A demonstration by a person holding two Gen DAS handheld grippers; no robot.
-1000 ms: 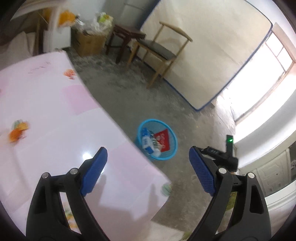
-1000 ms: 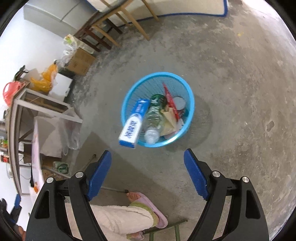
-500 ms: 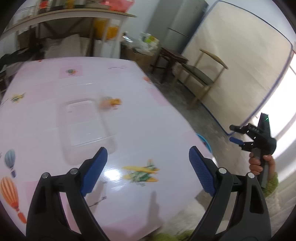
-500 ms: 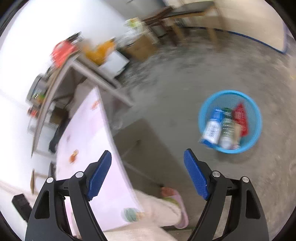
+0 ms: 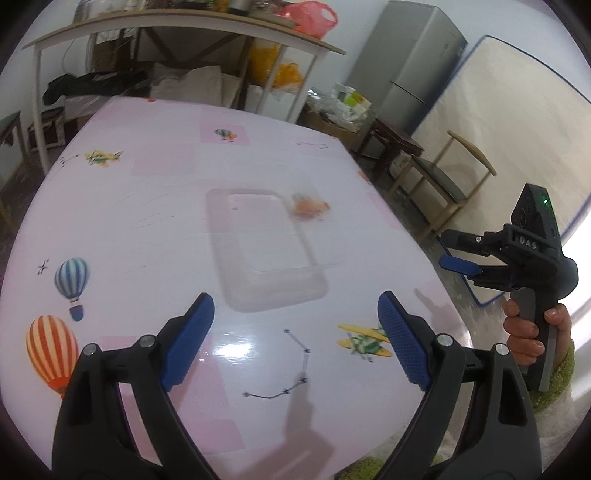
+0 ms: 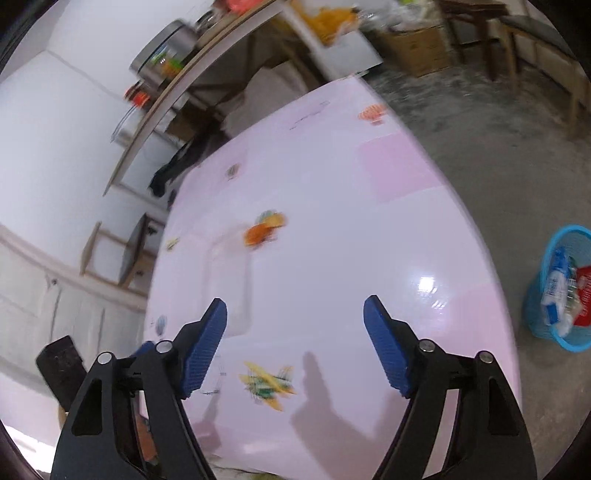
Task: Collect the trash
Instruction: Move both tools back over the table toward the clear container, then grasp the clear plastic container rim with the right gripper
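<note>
- The left gripper [image 5: 295, 325] hovers over the near edge of the pink tabletop [image 5: 155, 206], its blue fingers [image 5: 188, 343] spread wide with nothing between them.
- The right gripper [image 6: 295, 332] hangs above the same tabletop, fingers [image 6: 386, 347] likewise spread and empty. In the left wrist view it shows off the right edge of the tabletop, held in the right hand [image 5: 532, 332] — there its blue fingers stand apart too.
- A clear plastic tray [image 5: 264, 247], blurred, lies flat around the middle of the tabletop, beyond the left gripper's fingers.
- Just past the tray's far right corner sits a small orange scrap [image 5: 308, 208], too blurred to identify; I cannot tell whether it touches the tray.
- On the floor off the right edge of the tabletop stands a blue basket [image 6: 546, 328] — it holds a blue-and-white package [image 6: 554, 291] and a red wrapper [image 6: 583, 295].
- Farther back: a wooden chair [image 5: 450, 181], a grey fridge [image 5: 410, 66] and a cluttered shelf [image 5: 177, 22].
</note>
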